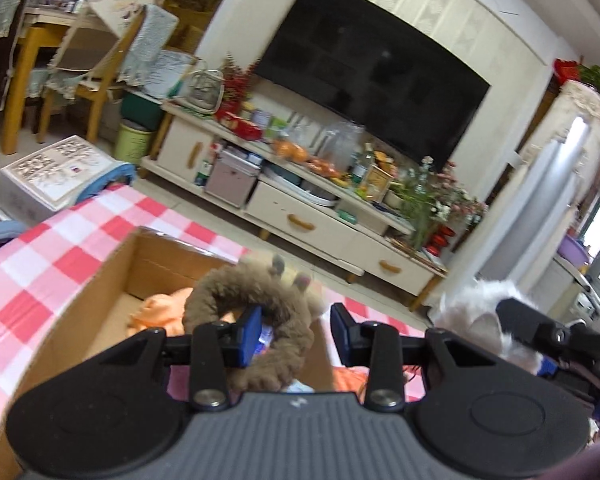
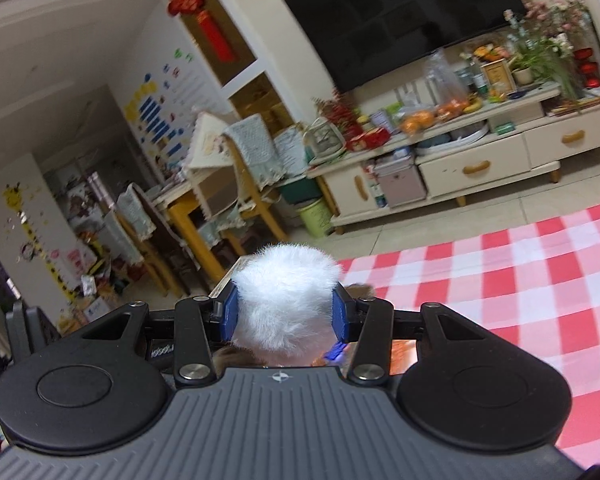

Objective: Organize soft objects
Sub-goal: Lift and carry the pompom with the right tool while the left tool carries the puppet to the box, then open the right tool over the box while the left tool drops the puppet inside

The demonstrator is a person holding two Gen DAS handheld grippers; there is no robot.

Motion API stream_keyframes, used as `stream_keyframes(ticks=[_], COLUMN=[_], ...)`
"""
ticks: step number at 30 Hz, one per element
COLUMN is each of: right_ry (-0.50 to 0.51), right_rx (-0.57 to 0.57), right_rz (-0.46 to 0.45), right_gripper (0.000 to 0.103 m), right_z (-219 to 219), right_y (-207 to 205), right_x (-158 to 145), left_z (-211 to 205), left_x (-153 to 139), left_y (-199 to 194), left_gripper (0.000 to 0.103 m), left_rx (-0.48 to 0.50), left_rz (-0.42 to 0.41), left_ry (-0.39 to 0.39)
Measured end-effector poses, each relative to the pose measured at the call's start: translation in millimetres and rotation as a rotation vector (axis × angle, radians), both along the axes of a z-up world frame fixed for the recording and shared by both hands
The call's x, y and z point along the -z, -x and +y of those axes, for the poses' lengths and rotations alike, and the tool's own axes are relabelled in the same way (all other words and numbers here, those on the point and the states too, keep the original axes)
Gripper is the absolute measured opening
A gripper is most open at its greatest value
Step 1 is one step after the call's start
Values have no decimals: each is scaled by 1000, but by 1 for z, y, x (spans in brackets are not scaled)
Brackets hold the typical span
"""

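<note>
Left gripper (image 1: 296, 330) has a fuzzy brown ring-shaped plush (image 1: 256, 304) between its blue pads, but whether they're really pinching it I can't tell; the ring loops around the left pad, with a gap before the right one. Just ahead and below sits an open cardboard box (image 1: 100, 280) with something soft and orange (image 1: 164, 308) crumpled inside, on a red-and-white checked cloth (image 1: 40, 248). Right gripper (image 2: 285, 312) is clamped on a fluffy white furry ball (image 2: 286, 300), round and long-haired, squeezed between both pads, held over the same checked cloth.
</note>
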State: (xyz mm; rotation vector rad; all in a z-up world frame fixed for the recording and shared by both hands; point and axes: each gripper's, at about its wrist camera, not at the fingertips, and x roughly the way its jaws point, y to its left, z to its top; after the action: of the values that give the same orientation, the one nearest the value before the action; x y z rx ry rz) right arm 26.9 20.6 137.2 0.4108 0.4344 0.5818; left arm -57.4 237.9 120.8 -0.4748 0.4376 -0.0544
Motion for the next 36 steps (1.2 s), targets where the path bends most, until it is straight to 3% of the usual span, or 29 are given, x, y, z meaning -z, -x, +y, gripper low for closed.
stream_keyframes(ticks=[11, 12, 15, 18, 20, 22, 29, 36], right_ry=[80, 85, 76, 80, 76, 81, 164, 242], right_rx=[-105, -114, -109, -93, -85, -62, 93, 209], right_rz=[51, 60, 78, 72, 72, 59, 7, 1], right_gripper=[61, 64, 93, 93, 93, 101, 103, 103], right_z=[32, 33, 32, 31, 34, 35, 20, 3], right_y=[-30, -32, -37, -36, -33, -28, -11, 5], right_x=[28, 31, 33, 33, 31, 31, 32, 33], left_z=[20, 22, 24, 24, 23, 21, 16, -3], left_x=[10, 10, 10, 11, 11, 9, 7, 3], left_y=[-12, -11, -10, -9, -8, -5, 2, 10], left_gripper=[36, 36, 37, 47, 60, 68, 99, 102], left_rx=[-70, -77, -96, -104, -111, -125, -149, -98], left_rz=[62, 66, 73, 83, 86, 83, 69, 73], left_ry=[-35, -35, -44, -56, -71, -90, -140, -195])
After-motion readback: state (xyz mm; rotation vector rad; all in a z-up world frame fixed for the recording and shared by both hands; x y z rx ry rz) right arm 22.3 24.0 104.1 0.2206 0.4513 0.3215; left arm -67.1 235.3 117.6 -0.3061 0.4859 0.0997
